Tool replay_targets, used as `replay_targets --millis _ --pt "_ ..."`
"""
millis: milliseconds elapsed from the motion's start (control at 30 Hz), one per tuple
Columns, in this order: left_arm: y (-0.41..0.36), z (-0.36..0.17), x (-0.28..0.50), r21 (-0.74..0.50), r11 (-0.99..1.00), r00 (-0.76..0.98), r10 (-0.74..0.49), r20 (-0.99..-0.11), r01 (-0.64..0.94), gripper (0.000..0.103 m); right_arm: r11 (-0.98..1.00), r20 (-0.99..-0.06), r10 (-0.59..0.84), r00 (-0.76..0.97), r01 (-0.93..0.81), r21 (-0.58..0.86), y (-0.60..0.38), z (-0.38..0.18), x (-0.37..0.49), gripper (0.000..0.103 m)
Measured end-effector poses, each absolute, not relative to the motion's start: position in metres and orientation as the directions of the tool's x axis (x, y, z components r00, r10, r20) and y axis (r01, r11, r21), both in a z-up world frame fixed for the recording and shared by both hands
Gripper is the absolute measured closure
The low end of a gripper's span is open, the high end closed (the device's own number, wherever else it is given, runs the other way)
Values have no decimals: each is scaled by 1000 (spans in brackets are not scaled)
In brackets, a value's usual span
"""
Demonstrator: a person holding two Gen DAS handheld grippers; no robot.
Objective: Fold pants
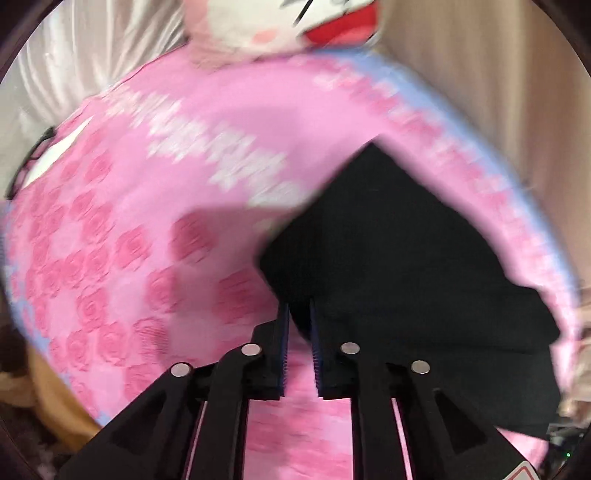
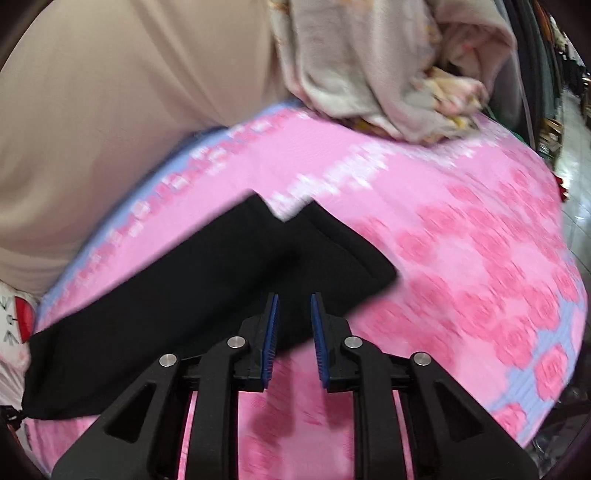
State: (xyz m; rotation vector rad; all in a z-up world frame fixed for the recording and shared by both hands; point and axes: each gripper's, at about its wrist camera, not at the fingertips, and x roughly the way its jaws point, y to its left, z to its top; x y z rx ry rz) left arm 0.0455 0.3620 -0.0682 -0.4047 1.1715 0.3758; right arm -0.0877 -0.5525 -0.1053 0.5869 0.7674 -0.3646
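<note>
Pants [image 2: 207, 280], black and limp, lie spread on a pink rose-patterned bedspread [image 2: 480, 258], their two leg ends meeting in a notch toward the far side in the right wrist view; the flat, soft bed gives a broad surface on which to lay and crease them. The left gripper [image 1: 299, 314] has its blue-padded fingers drawn close with a corner of the black cloth pinched between the tips, a hold that, I judge, serves to lift that edge and carry it across for a fold; the right gripper [image 2: 293, 306] has its fingers partly closed with only a narrow gap, the dark cloth lying between and behind the tips, though whether the pads actually press on it I cannot tell; both views are smeared by motion. Around the work, a plush toy [image 1: 280, 26] with a white face and red mouth rests at the head of the bed; a heap of pale crumpled blankets [image 2: 388, 74] sits on the far edge and could crowd a fold carried that way; a beige curtain [image 2: 110, 92] hangs close alongside.
</note>
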Motion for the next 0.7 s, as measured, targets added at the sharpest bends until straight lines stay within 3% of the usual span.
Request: replay_targets --millis 67,133,167,200,233,267,300,367,433,467,600,633,700 --pt "353 -63 46 25 848 316 225 -922 -529 76 749 -733 -56 678 514 418 -559 -110 -87 84" --pt "331 -33 44 185 791 344 447 -826 -583 73 752 -718 -34 695 491 440 -559 -107 -78 81" --pt "320 -18 42 243 760 364 533 -764 -603 58 765 -713 -30 701 475 434 -558 -104 -68 79" --pt "304 2 40 263 744 417 589 -692 -614 47 773 -713 -23 701 464 432 -556 -103 -61 59" --pt "290 17 37 255 756 470 595 -652 -603 31 778 -715 -23 698 462 425 -555 -103 -52 28" --pt "277 27 38 235 784 514 569 -642 -574 27 786 -709 -41 704 461 412 -553 -103 -43 25" --pt "266 31 40 214 817 546 528 -650 -536 27 797 -710 -38 703 450 403 -551 -104 -33 25" --pt "242 35 46 150 886 595 411 -690 -438 27 809 -716 -17 698 431 400 -549 -111 -13 46" --pt "214 32 57 64 943 625 267 -733 -328 27 805 -719 -35 694 446 391 -550 -112 1 95" --pt "199 27 64 34 961 625 205 -753 -274 27 797 -694 -24 719 433 422 -551 -104 -1 96" --pt "152 -4 86 60 981 579 159 -799 -186 27 833 -516 -91 852 348 429 -546 -32 -62 96" --pt "142 -16 90 80 984 555 156 -817 -160 27 841 -510 -111 853 354 409 -546 -25 -75 96" --pt "128 -42 98 102 987 506 151 -849 -124 27 843 -596 -143 790 413 346 -554 -44 -90 96"
